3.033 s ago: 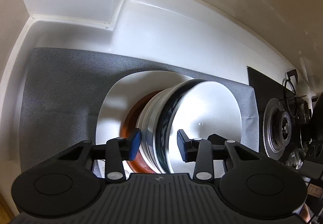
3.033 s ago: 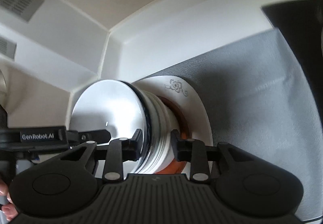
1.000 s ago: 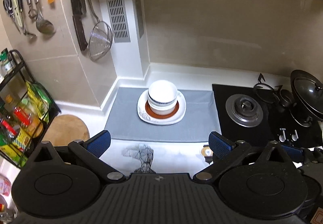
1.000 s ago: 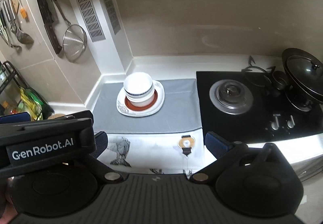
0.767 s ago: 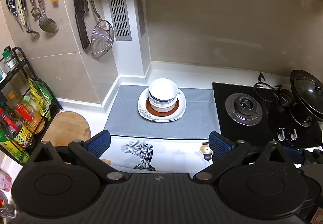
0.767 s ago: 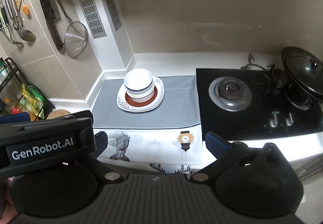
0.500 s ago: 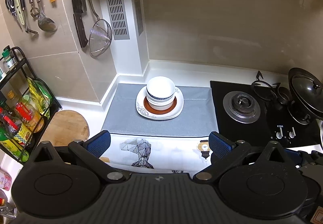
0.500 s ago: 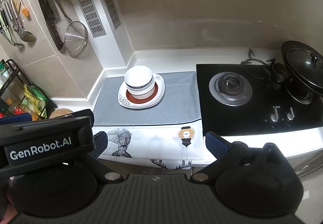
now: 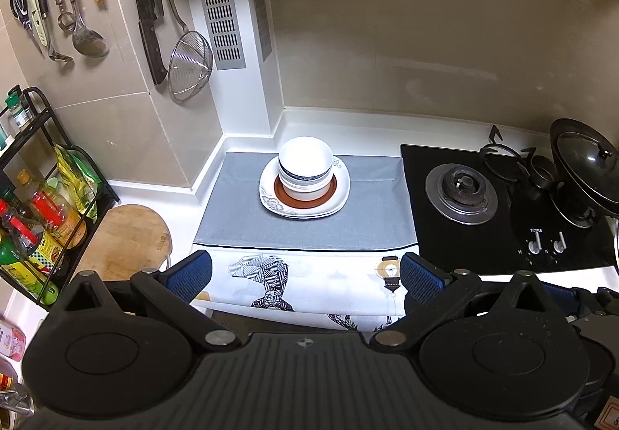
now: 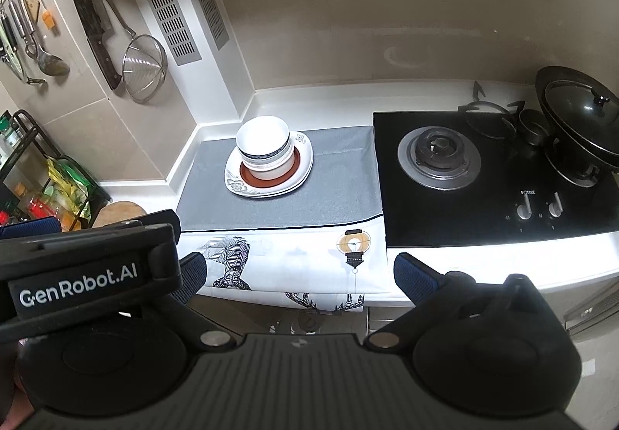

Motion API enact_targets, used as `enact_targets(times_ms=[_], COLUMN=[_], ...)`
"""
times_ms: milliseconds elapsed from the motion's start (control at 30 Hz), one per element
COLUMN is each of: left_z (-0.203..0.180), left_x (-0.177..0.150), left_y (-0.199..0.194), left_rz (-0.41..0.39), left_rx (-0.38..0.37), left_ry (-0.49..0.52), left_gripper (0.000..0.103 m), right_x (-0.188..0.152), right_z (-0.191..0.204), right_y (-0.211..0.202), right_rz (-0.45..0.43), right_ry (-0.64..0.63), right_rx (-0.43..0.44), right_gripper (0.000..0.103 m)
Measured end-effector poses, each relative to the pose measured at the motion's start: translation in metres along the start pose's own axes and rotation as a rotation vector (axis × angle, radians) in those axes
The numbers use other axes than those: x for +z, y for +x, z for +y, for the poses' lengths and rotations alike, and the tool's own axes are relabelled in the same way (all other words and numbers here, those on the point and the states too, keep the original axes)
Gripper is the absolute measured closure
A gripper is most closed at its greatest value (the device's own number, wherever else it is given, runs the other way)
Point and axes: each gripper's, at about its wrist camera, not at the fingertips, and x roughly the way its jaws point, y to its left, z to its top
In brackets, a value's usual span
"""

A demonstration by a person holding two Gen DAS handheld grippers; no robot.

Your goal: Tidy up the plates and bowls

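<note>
A stack of white bowls, one with a dark blue band, stands on a brown plate on a white square plate. The pile sits on a grey mat near the back corner of the white counter. My left gripper is open and empty, held well back from the counter's front edge. My right gripper is open and empty too, equally far back. The left gripper's body shows at the left of the right wrist view.
A black gas hob lies right of the mat, with a lidded wok at its far right. Knives, ladles and a strainer hang on the left wall. A bottle rack and a round wooden board stand at the left.
Three seconds ago both grippers were around the bowl stack; since then they opened and pulled far back. Over the last second both drew a little further away from the counter.
</note>
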Motion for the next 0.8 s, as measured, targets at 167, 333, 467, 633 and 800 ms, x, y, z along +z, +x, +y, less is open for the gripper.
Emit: enact_targets(times_ms=[167, 333, 467, 633, 800], left_z=[0.000, -0.001, 0.000, 0.001, 0.001], left_x=[-0.003, -0.005, -0.006, -0.008, -0.009], left_y=[-0.004, -0.008, -0.011, -0.015, -0.016], left_rz=[-0.003, -0.012, -0.011, -0.016, -0.017], left_rx=[-0.001, 0.003, 0.004, 0.004, 0.010], left_ry=[0.005, 0.011, 0.012, 0.018, 0.024], left_gripper=[0.000, 0.000, 0.000, 0.000, 0.000], right_x=[-0.003, -0.007, -0.010, -0.011, -0.012], right_z=[-0.001, -0.003, -0.001, 0.001, 0.000], right_y=[-0.004, -0.008, -0.011, -0.013, -0.013], right_rz=[-0.003, -0.014, -0.017, -0.028, -0.029], right_ry=[0.005, 0.005, 0.000, -0.004, 0.002], right_rx=[0.001, -0.002, -0.001, 0.000, 0.006], right_gripper=[0.000, 0.000, 0.000, 0.000, 0.000])
